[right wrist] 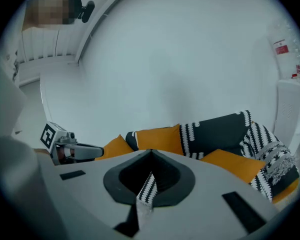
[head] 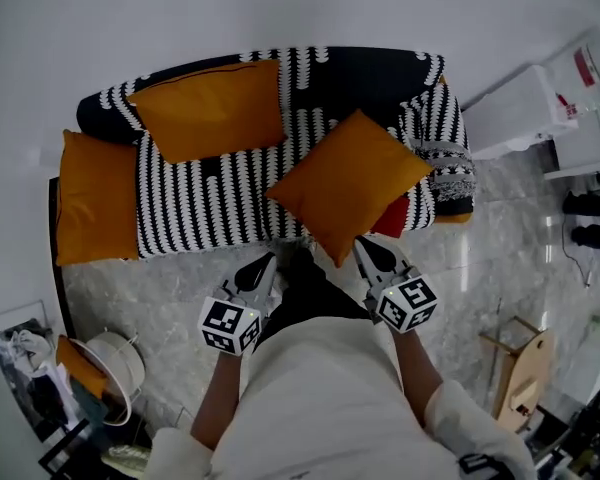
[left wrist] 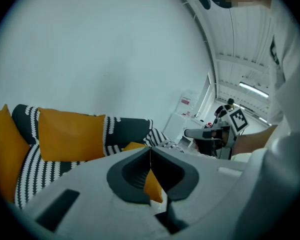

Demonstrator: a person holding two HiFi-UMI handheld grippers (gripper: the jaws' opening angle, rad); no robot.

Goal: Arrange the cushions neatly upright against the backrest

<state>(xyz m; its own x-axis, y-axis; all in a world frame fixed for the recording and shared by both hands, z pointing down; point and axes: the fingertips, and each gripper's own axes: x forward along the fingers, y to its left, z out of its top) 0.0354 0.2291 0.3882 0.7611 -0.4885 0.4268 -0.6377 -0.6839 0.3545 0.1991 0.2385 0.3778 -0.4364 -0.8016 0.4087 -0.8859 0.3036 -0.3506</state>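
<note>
Hidden under the tilted cushion (head: pixel 350 183) at the sofa's (head: pixel 210 198) right end: most of a red thing (head: pixel 392 218), too little showing to name. Cut off at the left gripper view's rim: the left-end cushion (left wrist: pixel 2 149) on the sofa's arm. Too small to read: the red-marked label (head: pixel 586 66) right of the sofa.

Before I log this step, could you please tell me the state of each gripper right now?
Left gripper: closed, jaws together, holding nothing.
Right gripper: closed, jaws together, holding nothing.
</note>
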